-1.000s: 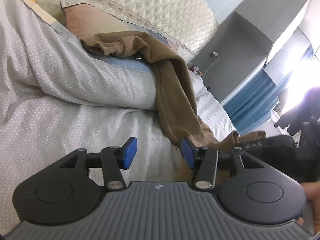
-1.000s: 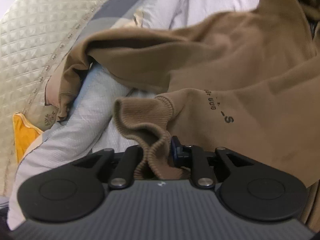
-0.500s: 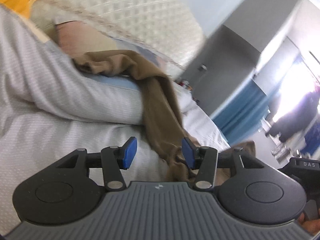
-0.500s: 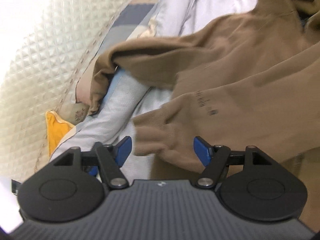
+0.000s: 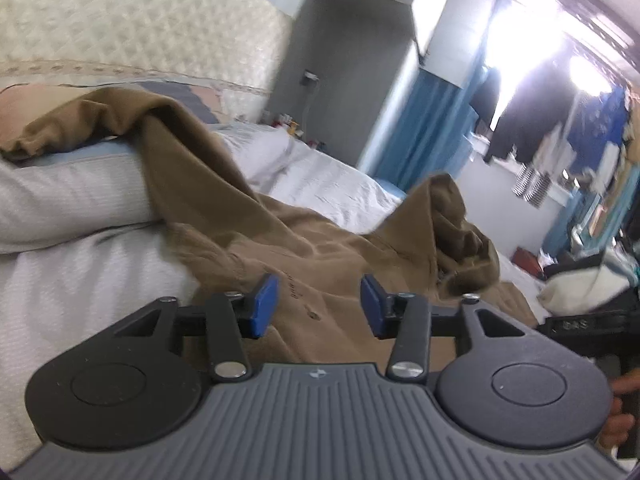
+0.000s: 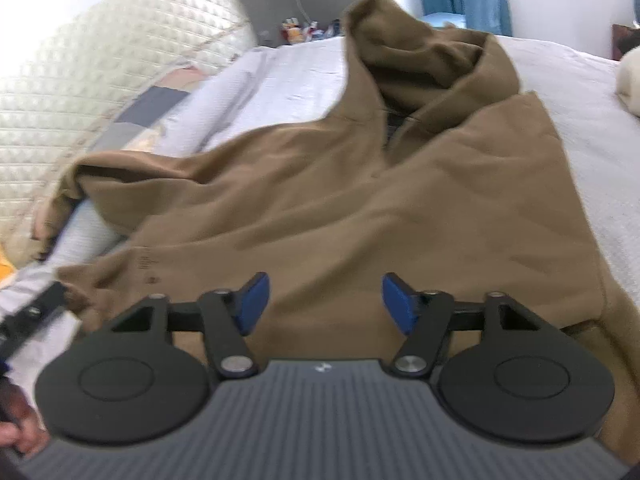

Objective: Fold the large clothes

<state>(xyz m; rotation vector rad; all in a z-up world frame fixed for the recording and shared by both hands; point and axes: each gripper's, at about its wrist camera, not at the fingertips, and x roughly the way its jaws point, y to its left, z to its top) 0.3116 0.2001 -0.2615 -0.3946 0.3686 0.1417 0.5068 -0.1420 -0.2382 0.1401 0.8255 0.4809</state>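
A brown hoodie [image 6: 360, 200] lies spread on the white bed [image 6: 580, 92], its hood [image 6: 432, 52] bunched up at the far end. One sleeve [image 5: 120, 116] lies draped over a pillow [image 5: 72, 196] near the headboard. The hoodie also shows in the left wrist view [image 5: 320, 256]. My left gripper [image 5: 318, 306] is open and empty just above the hoodie's lower body. My right gripper [image 6: 324, 304] is open wide and empty over the hoodie's lower edge.
A quilted cream headboard [image 6: 100, 60] runs along the left. A grey cabinet [image 5: 348, 72], blue curtains [image 5: 432, 128] and hanging clothes [image 5: 560, 128] stand beyond the bed. A cluttered nightstand [image 6: 300, 30] sits by the headboard.
My right gripper opened and let go of the hoodie's ribbed cuff, then drew back so the whole hoodie shows. My left gripper swung right, over the hoodie body.
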